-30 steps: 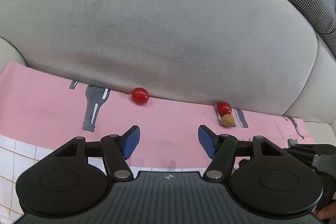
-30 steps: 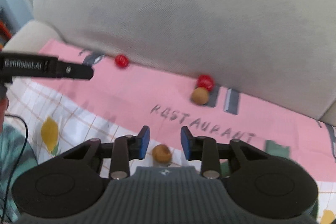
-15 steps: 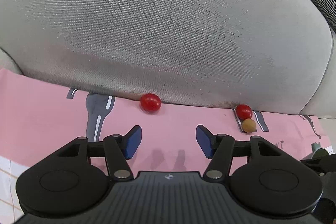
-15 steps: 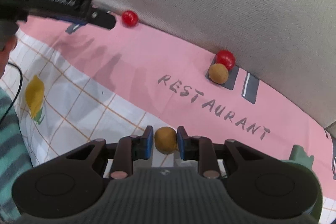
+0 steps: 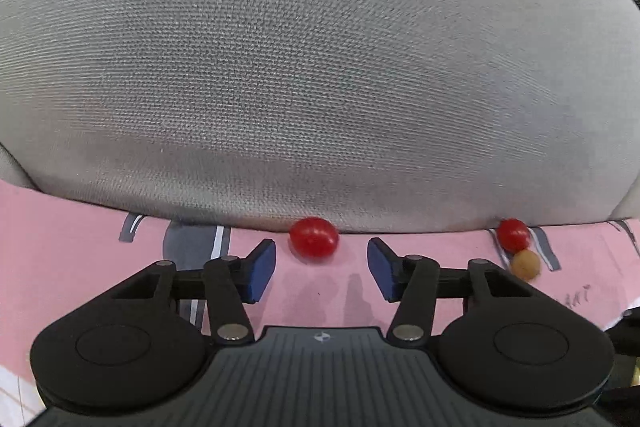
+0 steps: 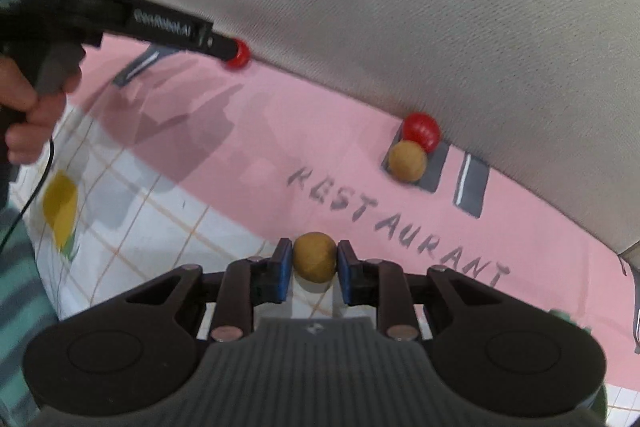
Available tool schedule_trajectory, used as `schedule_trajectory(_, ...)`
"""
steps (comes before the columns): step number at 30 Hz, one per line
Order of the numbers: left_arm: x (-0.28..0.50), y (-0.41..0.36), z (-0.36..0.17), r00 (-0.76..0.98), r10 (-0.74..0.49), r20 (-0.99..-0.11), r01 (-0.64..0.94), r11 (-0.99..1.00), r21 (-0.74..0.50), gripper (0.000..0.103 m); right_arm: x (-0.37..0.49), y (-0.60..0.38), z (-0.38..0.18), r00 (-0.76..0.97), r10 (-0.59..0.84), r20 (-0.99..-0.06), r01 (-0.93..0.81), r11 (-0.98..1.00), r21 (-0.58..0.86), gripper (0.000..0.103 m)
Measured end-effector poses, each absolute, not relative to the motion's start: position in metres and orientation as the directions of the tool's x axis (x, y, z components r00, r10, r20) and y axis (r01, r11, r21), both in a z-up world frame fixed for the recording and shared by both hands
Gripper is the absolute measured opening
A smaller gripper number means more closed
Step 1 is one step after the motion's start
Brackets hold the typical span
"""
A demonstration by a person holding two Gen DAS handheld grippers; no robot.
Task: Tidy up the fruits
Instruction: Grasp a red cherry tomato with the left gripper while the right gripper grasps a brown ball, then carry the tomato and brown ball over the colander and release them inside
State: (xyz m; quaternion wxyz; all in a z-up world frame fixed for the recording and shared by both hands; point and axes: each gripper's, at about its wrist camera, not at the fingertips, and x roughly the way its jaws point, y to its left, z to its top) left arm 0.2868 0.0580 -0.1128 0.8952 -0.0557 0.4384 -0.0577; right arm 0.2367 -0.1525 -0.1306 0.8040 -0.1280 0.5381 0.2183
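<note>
Pinching a tan fruit tight in my right gripper; left gripper jaws are closing near a red tomato, pads not touching it yet.

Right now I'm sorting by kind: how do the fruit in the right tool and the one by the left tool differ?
The tan fruit is round and clamped in the right tool; the red fruit is oval and lies free on the pink cloth ahead of the closing left tool. Both are small.
</note>
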Motion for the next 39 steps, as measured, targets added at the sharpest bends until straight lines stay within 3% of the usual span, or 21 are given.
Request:
schedule_trajectory(8,0.308,0.057,-0.127,0.576,-0.158,-0.802,0.045,0.986,-0.162,0.051,0.242,-0.154,-0.132,0.332,0.238,-0.913,-0.444,0.893,0.071,0.02)
schedule_trajectory(13,0.313,0.055,-0.131,0.567,-0.146,-0.811,0.038,0.988,-0.151,0.035,0.241,-0.158,-0.135,0.327,0.233,-0.916,-0.42,0.904,0.08,0.02)
schedule_trajectory(23,0.3,0.058,-0.118,0.584,-0.168,-0.794,0.031,0.982,-0.185,0.034,0.231,-0.169,-0.124,0.354,0.245,-0.902,-0.387,0.917,0.098,0.02)
schedule_trajectory(39,0.209,0.031,-0.039,0.634,-0.309,-0.709,0.123,0.945,-0.303,0.034,0.173,-0.198,-0.077,0.437,0.286,-0.853,-0.323,0.935,0.148,0.02)
